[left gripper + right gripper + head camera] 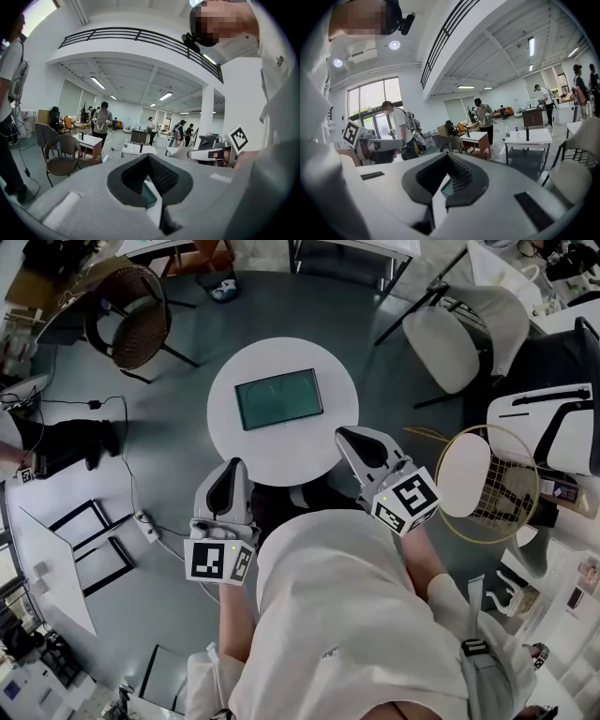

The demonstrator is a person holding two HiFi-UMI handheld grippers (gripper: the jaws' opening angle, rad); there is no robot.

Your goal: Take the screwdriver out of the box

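Head view looks down on a round white tabletop (281, 454) with a flat teal box (278, 398) lying at its middle, lid side up. The screwdriver cannot be made out; the box looks closed. Both grippers are held near the tabletop's near edge, well apart from the box. The left gripper (234, 466) sits at the lower left rim, and the right gripper (345, 435) reaches over the lower right rim. Each gripper's own view shows its jaws clenched together at the tips, with nothing between them. A wicker chair (141, 329) stands beyond the tabletop.
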